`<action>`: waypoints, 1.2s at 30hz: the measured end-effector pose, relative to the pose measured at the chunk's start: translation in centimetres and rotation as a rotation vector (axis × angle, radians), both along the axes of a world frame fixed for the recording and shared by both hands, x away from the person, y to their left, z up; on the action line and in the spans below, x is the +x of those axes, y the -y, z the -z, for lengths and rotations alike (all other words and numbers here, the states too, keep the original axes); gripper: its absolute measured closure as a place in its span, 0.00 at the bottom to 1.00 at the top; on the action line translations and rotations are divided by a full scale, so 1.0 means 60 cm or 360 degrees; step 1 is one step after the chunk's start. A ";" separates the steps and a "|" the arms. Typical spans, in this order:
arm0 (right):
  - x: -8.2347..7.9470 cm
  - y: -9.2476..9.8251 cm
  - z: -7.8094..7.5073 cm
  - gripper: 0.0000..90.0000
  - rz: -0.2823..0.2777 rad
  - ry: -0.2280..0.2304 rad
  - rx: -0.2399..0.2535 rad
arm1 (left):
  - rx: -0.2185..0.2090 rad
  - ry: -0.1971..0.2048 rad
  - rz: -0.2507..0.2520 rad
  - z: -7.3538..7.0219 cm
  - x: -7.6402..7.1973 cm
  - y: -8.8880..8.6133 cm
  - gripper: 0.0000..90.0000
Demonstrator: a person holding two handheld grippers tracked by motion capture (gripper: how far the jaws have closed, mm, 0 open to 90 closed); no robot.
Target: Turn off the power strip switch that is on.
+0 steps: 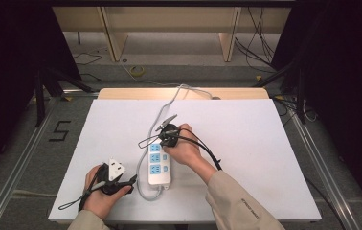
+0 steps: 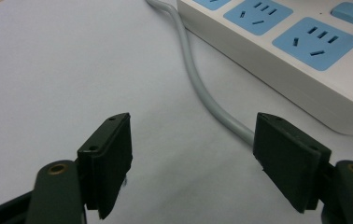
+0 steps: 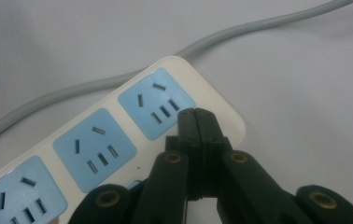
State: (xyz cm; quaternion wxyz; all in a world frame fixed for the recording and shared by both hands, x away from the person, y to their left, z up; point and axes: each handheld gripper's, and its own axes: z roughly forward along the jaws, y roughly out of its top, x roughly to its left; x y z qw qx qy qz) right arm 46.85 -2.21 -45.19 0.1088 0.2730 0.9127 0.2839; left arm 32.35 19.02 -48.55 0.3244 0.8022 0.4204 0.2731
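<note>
The power strip (image 1: 160, 165) lies near the middle of the counter (image 1: 246, 143), its three blue sockets empty, so nothing is plugged in yet. A white plug (image 1: 116, 169) sits by the left gripper (image 2: 191, 163), whose jaws stand wide open with nothing between them. The right gripper (image 3: 198, 116) is closed on nothing, its tips over the strip's far end by the end socket; whether they press the casing is hard to tell.

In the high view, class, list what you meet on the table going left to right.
Left tongs → white plug → power strip → right hand.
</note>
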 end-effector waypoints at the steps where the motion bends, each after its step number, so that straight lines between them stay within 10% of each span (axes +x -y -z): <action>1: 0.000 0.000 0.000 1.00 0.0001 0.0001 0.0006 | -0.0001 0.0000 0.0000 0.000 0.000 0.000 0.31; 36: -0.011 0.049 -0.022 0.97 0.0027 0.0042 0.0096 | 0.0003 0.0000 0.0002 0.001 0.000 0.001 0.31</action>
